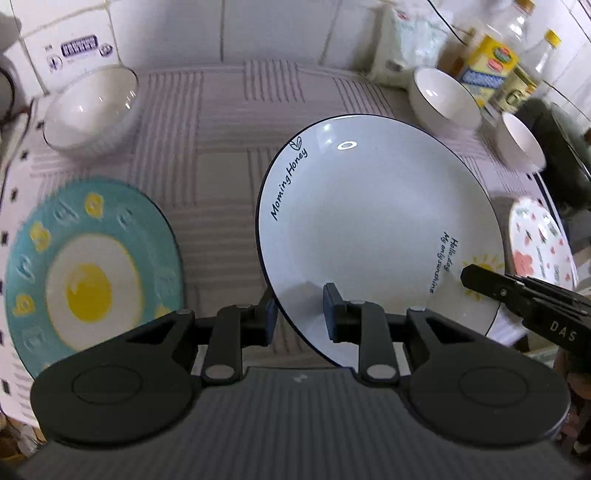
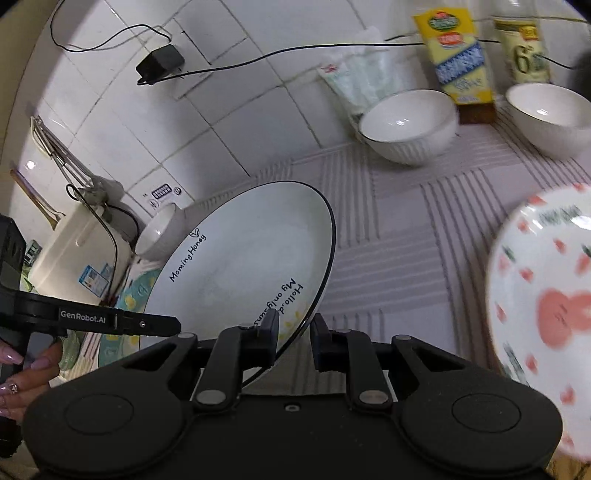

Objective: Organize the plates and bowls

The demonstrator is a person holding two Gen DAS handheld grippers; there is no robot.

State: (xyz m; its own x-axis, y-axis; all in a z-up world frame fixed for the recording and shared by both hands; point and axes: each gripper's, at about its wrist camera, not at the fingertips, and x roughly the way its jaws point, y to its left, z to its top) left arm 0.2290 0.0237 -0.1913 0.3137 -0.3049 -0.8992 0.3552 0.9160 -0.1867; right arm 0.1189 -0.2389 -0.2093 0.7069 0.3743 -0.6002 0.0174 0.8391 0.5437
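**Both hand-held grippers clamped on the white plate, plate off the bench**

I have the left hand-held gripper (image 1: pixel 299 314) pinched on the near rim of the white plate (image 1: pixel 369 221), one blue pad (image 1: pixel 332 314) on the plate's inner face and the other under the rim. The right hand-held gripper (image 2: pixel 293 332) grips the same plate at the edge by the printed sun, its jaws narrow with the rim between them. From the left wrist view I see the right tool's black fingers reaching in over that sun mark from the right.

The plate is tilted and raised above the ribbed mat (image 1: pixel 221 155) covering the bench. To its left on the mat lies the teal egg plate (image 1: pixel 92 273); to its right, the pink-flowered plate (image 2: pixel 546 295). A large ribbed bowl (image 1: pixel 92 110) stands at the back left near the tiled wall (image 1: pixel 277 29). Two more white bowls stand at the back right: one (image 2: pixel 406 125) beside the yellow carton (image 2: pixel 458 59), another (image 2: pixel 550 118) further right, in front of a bottle (image 2: pixel 524 51).

In the right wrist view a person's hand (image 2: pixel 26 369) holds the left tool's handle.
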